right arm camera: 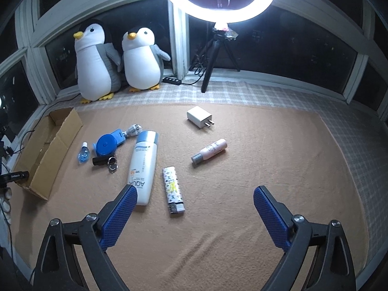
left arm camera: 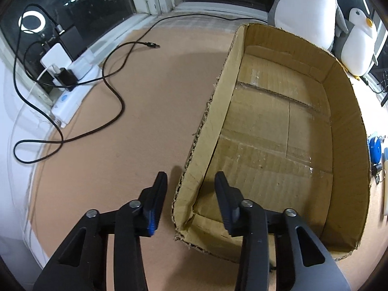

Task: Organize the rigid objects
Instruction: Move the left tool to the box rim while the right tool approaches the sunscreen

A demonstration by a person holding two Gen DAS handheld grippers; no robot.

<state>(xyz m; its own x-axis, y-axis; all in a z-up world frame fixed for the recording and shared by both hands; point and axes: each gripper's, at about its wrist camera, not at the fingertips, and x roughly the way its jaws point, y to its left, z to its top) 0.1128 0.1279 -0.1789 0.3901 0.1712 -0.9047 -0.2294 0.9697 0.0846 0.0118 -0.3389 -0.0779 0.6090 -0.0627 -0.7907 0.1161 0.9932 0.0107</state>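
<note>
While L gripper (left arm camera: pixel 191 178) straddles wall, cardboard box (left arm camera: pixel 349 145) looks empty, ragged-edged.

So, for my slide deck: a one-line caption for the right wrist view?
Open right gripper hovers above a patterned lighter among scattered items on a tan mat.

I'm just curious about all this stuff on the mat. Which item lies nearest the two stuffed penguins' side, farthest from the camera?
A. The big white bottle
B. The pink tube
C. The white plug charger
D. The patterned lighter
C: in the right wrist view the white plug charger lies highest up the mat, beyond the pink tube, patterned lighter and big white bottle.
</note>
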